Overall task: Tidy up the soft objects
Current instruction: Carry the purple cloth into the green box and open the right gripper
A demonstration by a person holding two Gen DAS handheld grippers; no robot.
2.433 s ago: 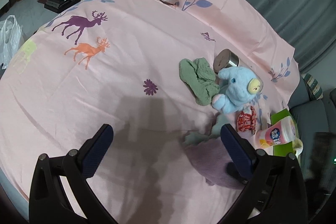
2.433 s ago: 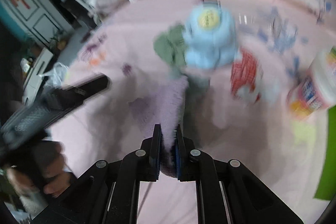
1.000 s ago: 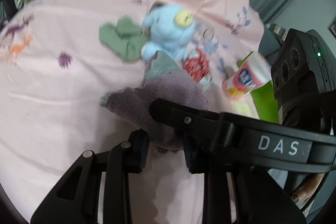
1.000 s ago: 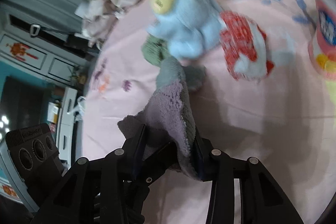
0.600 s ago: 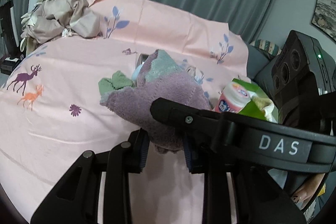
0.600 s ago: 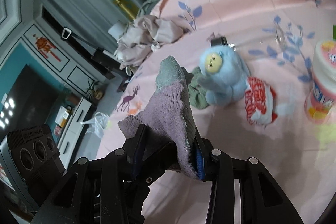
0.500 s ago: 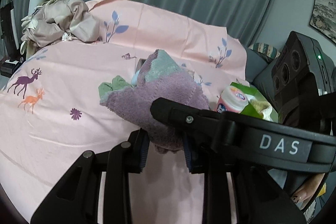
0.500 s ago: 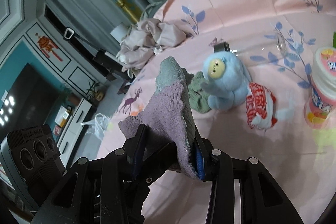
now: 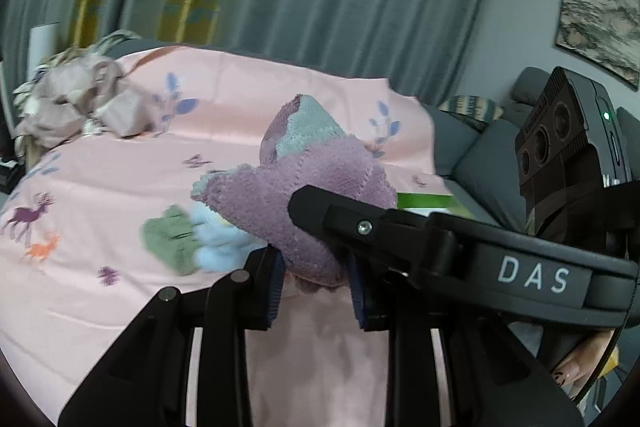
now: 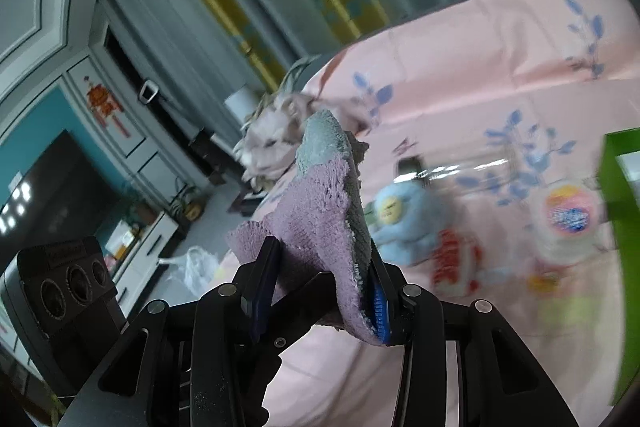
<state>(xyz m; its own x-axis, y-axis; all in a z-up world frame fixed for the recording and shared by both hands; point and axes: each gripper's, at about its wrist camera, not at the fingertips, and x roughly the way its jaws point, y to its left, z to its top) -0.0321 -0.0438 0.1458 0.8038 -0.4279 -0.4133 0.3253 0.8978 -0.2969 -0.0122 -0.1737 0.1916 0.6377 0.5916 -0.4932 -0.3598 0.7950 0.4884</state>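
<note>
A purple towel [image 9: 320, 187] with a grey-green corner hangs bunched in the air above the pink bedsheet [image 9: 100, 307]. My left gripper [image 9: 316, 279] is shut on its lower end. My right gripper [image 10: 320, 287] is shut on the same purple towel [image 10: 320, 223], and one of its black fingers [image 9: 400, 227] crosses the left wrist view just right of the cloth. A blue plush toy [image 10: 404, 223] and a green cloth [image 9: 168, 243] lie on the sheet below and beyond the towel. A red-and-white soft item [image 10: 456, 263] lies beside the plush.
A crumpled beige fabric pile [image 9: 76, 99] sits at the far left of the bed. A pink-labelled bottle [image 10: 568, 223] and a green box [image 10: 620, 227] stand at the right. Curtains hang behind; a grey sofa [image 9: 480, 155] is at the right.
Both grippers have risen together with the purple towel, lifting it clear of the sheet. Both views have tilted upward, so the plush and cloths now sit lower and farther off.
</note>
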